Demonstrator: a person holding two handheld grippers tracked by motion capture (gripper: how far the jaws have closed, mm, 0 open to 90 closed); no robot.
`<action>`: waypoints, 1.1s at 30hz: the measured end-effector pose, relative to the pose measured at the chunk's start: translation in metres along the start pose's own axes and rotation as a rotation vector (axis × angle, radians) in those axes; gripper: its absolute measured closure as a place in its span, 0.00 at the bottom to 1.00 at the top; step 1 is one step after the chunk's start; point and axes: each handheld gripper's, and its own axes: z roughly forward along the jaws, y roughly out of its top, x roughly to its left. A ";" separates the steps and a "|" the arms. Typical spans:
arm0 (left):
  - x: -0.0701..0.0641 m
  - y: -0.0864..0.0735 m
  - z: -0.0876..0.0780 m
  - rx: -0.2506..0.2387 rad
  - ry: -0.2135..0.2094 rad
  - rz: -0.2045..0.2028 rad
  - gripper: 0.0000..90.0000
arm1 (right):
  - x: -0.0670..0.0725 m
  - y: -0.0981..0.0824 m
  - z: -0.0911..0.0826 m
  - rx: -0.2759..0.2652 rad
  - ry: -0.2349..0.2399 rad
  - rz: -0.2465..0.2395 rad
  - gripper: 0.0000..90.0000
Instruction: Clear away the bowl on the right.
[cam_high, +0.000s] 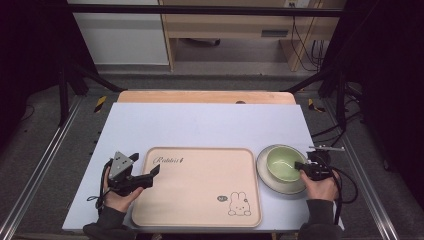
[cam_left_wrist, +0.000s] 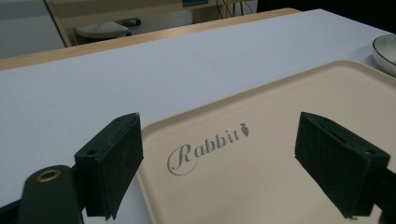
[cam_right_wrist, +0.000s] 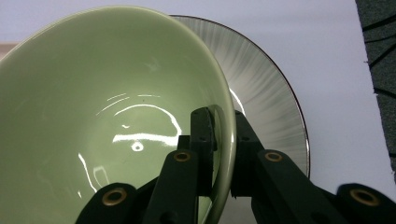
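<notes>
The green bowl (cam_high: 282, 163) sits on a grey plate (cam_high: 265, 179) just to the right of the beige tray (cam_high: 197, 210), and the right gripper (cam_high: 301, 166) pinches the bowl's right-hand rim, one jaw inside the wall and one outside. The tray lies to the left of the bowl, so any transfer onto it likely runs leftward across the plate's edge. The left gripper (cam_high: 157, 170) hovers at the tray's far-left corner with its jaws spread wide, holding nothing, well apart from the bowl.

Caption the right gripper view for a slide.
Right gripper clamps the green bowl's rim above the ribbed plate.
</notes>
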 end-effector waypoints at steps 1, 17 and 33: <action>0.000 0.000 0.000 0.000 0.000 0.000 0.17 | 0.000 0.000 0.000 -0.001 0.001 0.001 0.92; 0.001 0.000 -0.001 -0.003 0.001 -0.003 0.17 | 0.009 0.002 -0.006 -0.040 -0.024 -0.045 0.93; 0.001 0.000 -0.001 -0.004 0.002 -0.004 0.17 | 0.019 0.002 -0.010 -0.054 -0.045 -0.066 0.93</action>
